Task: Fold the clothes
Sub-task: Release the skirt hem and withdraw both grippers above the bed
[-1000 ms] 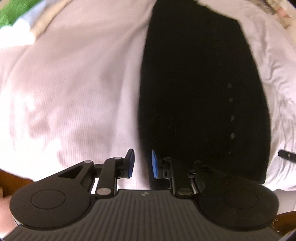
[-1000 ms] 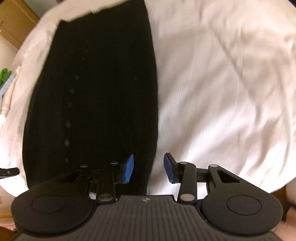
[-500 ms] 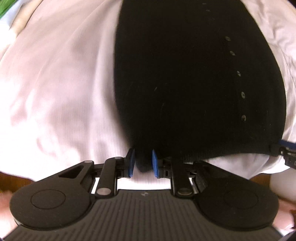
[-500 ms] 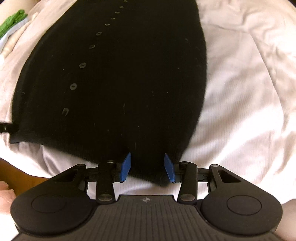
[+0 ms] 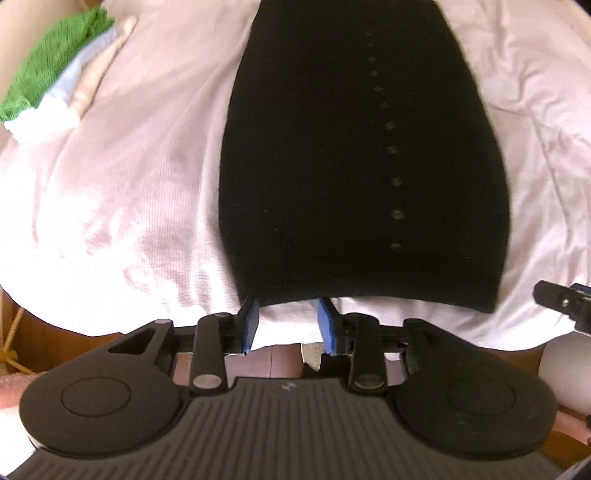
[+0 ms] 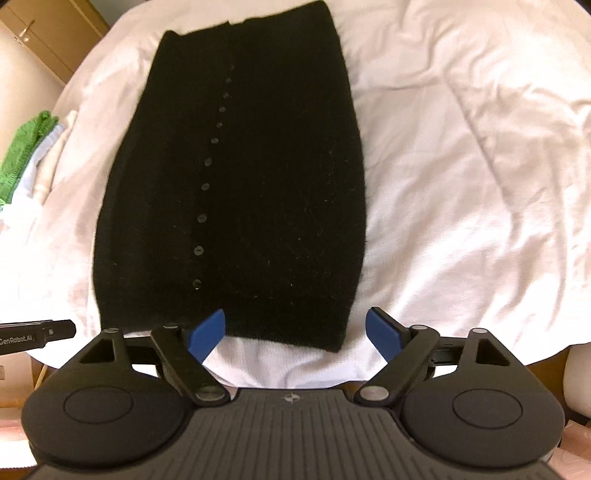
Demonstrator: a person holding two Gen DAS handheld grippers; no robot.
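The left tongs [image 5: 289, 319] are partly apart and opening, their blue pads [image 5: 248, 322] just short of the near hem of the black cardigan [image 5: 362, 155]; nothing is gripped between them, only the white bed sheet [image 5: 129, 177] and the near edge of the bed showing in the gap. The right tongs [image 6: 295, 332] stand much wider and are also opening; the near right corner of the cardigan lies in the space between their blue pads [image 6: 207, 334], but neither pad presses on it.

The cardigan lies flat on the bed, folded into a long narrow strip that runs from the near edge away to the far side. A line of small dark buttons [image 6: 202, 218] runs along its length, left of middle in the right wrist view. Its near hem sits just inside the near edge of the bed.

To the far left, at the edge of the bed, is a small stack of folded clothes [image 5: 55, 77] with a green knit piece on top and pale blue and white pieces under it. A wooden cabinet [image 6: 44, 33] stands beyond the far left corner.
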